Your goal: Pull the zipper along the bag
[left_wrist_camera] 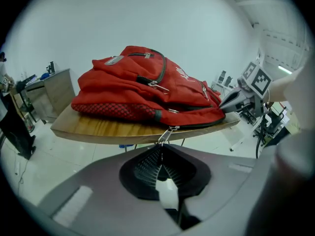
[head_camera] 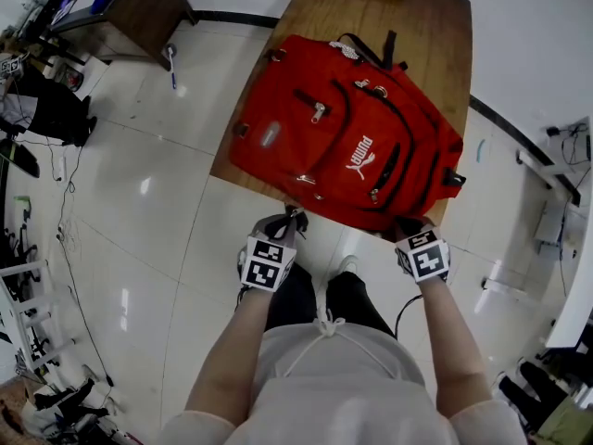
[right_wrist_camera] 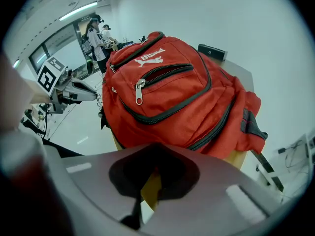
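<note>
1. Looking down in the head view, we see the red backpack [head_camera: 347, 142] lying flat on the wooden table [head_camera: 435, 26] in the upper centre of the frame, with its near side at the table's lower edge
2. Our left gripper [head_camera: 295, 219] sits at the bag's lower left; in the left gripper view its jaws are pressed tight together on the metal zipper pull [left_wrist_camera: 167, 133], which sticks out from the dark zipper line just above the frame's centre
3. Our right gripper [head_camera: 408, 228] meets the bag's lower right corner; in the right gripper view its jaws are drawn together at the red fabric of the bottom edge and seem to pinch it
4. At the right of the left gripper view, the right gripper's tips touch that same corner
5. A silver front-pocket pull [right_wrist_camera: 139, 90] hangs left of centre in the right gripper view
</note>
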A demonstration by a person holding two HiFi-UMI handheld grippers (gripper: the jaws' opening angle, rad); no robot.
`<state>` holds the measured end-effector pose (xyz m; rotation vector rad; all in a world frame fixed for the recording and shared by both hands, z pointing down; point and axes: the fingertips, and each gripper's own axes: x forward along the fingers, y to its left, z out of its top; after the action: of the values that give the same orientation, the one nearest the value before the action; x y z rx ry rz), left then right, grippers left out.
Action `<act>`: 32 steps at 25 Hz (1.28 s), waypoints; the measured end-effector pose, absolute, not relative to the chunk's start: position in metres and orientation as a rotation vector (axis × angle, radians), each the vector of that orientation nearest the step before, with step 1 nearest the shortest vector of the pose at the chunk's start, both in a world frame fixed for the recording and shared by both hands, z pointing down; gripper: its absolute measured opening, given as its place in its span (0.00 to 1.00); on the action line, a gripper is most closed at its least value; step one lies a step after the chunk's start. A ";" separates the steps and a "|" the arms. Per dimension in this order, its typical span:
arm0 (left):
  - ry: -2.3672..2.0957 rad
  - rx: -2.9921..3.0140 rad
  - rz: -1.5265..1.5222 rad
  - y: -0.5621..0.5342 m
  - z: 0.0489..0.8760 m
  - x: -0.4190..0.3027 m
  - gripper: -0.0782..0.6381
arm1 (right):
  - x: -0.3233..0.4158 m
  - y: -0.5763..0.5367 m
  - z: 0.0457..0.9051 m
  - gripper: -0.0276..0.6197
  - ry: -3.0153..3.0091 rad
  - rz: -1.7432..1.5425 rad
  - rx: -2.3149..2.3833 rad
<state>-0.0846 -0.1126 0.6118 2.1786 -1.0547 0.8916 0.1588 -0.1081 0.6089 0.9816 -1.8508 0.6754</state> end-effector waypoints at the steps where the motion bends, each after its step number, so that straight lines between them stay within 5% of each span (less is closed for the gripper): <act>1: -1.052 2.182 0.901 -0.109 0.612 -0.082 0.13 | 0.158 -0.108 0.609 0.05 -1.855 0.672 0.989; 9: -1.142 2.233 0.841 -0.103 0.582 -0.060 0.13 | 0.150 -0.107 0.589 0.05 -1.914 0.490 1.042; 23: -1.373 2.575 0.427 -0.084 0.398 -0.003 0.12 | 0.123 -0.074 0.439 0.05 -2.450 0.439 1.228; 32: -1.338 2.739 0.338 -0.036 0.356 -0.021 0.12 | 0.094 -0.019 0.366 0.05 -2.525 0.051 1.323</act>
<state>-0.0206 -0.0363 0.3556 2.7387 -1.3378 0.3384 0.0940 -0.0187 0.3655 1.3234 -2.5254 0.0514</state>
